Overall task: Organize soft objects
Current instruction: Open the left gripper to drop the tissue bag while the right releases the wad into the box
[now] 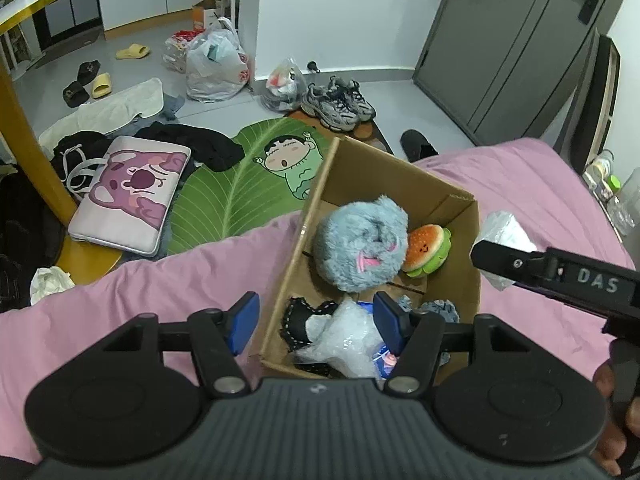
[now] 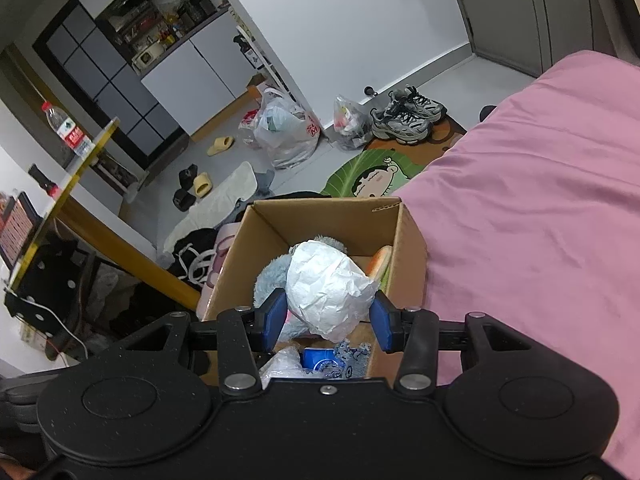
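Here, the right gripper [image 2: 328, 322], clamping a crumpled white bundle [image 2: 326, 290], should lower well inside the cardboard box [image 2: 412, 240] before letting go, clear of the empty, parted left gripper [image 1: 314, 322].

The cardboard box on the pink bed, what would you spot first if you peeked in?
The fluffy blue plush toy fills the middle of the cardboard box, with a little burger plush tucked right beside it. Above the box, the right gripper holds a crumpled white paper ball between its fingers.
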`<state>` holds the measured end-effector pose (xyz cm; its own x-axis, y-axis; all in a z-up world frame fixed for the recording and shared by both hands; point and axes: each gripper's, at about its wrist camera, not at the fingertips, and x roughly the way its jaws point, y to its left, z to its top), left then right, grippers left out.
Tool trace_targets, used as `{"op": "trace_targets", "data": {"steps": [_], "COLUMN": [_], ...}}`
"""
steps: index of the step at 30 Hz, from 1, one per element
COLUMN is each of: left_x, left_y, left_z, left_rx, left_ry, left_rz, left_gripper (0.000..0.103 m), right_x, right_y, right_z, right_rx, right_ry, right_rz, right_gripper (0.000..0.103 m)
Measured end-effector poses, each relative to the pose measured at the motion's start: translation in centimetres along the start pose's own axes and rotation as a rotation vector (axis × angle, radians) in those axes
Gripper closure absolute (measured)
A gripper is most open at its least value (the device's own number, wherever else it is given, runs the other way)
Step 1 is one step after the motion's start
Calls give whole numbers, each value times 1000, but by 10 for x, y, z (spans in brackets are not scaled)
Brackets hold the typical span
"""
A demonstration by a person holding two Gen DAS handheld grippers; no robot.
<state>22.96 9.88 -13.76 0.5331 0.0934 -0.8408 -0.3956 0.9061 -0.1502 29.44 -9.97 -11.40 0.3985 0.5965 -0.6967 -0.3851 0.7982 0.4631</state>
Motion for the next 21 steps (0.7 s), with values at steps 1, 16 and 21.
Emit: {"op": "trace_targets", "data": {"steps": [1, 16, 21], "left_x": [-1, -2, 1], "left_y": [3, 37, 49], "left_z": [0, -3, -3], "left_rx": [-8, -86, -107], "left_ry": [-3, -23, -17], "left_rz": [-2, -19, -21], "left_gripper": [41, 33, 33], "right_x": [2, 29, 43], "right_y": [2, 27, 34], "right_z": [0, -8, -13], "right_rx": [-7, -136, -187], "right_ry": [2, 36, 65], "right_rz": [-6, -129, -176], "right_gripper": [59, 59, 59]}}
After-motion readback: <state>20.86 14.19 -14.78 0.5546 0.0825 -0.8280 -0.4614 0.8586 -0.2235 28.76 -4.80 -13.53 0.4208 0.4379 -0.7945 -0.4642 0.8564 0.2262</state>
